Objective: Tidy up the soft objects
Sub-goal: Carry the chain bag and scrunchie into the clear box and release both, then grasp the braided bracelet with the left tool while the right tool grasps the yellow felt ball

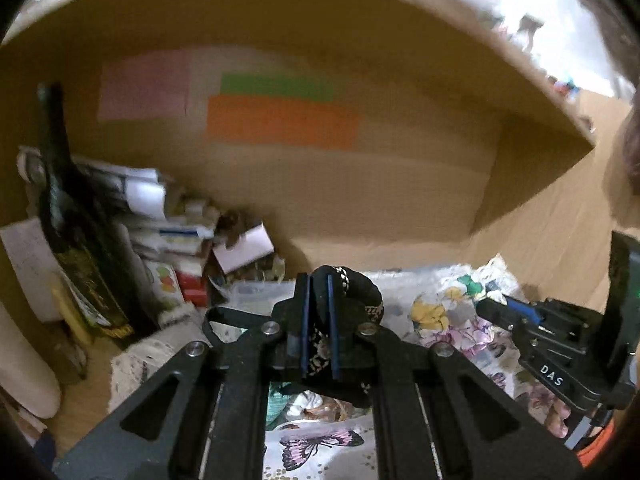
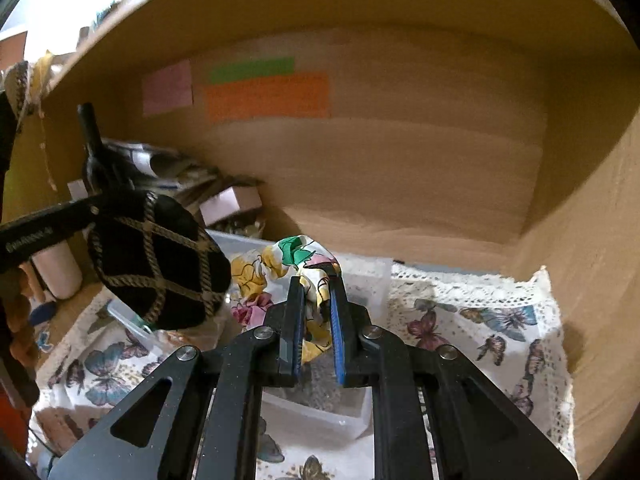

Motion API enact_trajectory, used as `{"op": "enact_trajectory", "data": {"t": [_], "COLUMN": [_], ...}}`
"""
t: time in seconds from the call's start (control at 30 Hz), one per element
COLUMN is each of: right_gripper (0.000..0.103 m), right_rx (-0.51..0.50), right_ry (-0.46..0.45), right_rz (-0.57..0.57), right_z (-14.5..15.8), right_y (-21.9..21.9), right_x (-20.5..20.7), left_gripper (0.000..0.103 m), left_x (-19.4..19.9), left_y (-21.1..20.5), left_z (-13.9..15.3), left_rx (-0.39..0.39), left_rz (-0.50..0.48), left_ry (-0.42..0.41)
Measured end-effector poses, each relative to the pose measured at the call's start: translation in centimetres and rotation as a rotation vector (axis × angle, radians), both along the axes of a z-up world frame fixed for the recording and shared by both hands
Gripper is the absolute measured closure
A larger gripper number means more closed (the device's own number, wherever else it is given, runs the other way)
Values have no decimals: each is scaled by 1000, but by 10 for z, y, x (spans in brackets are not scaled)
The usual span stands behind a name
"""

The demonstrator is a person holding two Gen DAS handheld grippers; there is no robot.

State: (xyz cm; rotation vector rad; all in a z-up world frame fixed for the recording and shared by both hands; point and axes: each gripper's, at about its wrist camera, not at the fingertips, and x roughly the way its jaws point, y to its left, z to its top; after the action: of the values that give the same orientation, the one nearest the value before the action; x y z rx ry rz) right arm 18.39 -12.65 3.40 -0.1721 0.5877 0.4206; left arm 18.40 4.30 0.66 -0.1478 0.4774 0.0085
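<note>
My left gripper (image 1: 319, 280) is shut on a black soft pouch (image 1: 356, 292) with a gold cord lattice; the pouch also shows in the right wrist view (image 2: 160, 264), held in the air at the left. My right gripper (image 2: 316, 280) is shut on a floral cloth (image 2: 280, 264), white with yellow, pink and green flowers, held over a clear plastic box (image 2: 372, 288). In the left wrist view the right gripper (image 1: 504, 308) sits at the right, with the floral cloth (image 1: 448, 312) beside it.
We are inside a wooden cupboard shelf with coloured paper notes (image 2: 264, 92) on the back wall. A dark bottle (image 1: 68, 216), papers and small boxes (image 1: 172, 220) crowd the left. A butterfly-print lace cloth (image 2: 480, 320) lines the shelf.
</note>
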Motion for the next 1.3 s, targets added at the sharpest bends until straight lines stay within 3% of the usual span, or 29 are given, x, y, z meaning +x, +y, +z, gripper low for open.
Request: {"op": "enact_trajectory", "data": {"t": [0.3,0.47,0.6,0.67,0.77,0.83,0.97,1.03,1.17,1.3], "right_gripper": [92,88,80,68,56,54,35,31,22,20], "right_rx": [-64,-112,-112,-106,-96,-90,-60,-46,-12,19], "right_ry": [97,143,146,137,110,92,41,13,-30,-72], "right_rz": [-5,4,10,8,2,1,-2,-1,15,34], "right_z": [-37,-53,-53,-49,-42,-36,-21,-13,3,16], "right_y": [12,18,18,17,15,14,9,6,0,-7], "right_x": [24,30,28,26,21,16,1,-9,-32,-58], "left_gripper": [96,95,84,74,57,43,21,5,1,0], "left_x": [36,37,32,28,20,11,-9,-22,-50,-77], "left_y": [-12,-18,-19,-20,-22,-23,-25,-25,-25,-23], "left_z": [-51,-56,-53,-51,-47,-41,-25,-16,-2,2], "left_rx": [29,59,74,80,94,106,114,116,142,167], "left_rz": [-29,-36,-40,-38,-37,-31,-24,-16,7,11], "left_ry": [141,155,152,149,133,110,62,32,-26,-49]}}
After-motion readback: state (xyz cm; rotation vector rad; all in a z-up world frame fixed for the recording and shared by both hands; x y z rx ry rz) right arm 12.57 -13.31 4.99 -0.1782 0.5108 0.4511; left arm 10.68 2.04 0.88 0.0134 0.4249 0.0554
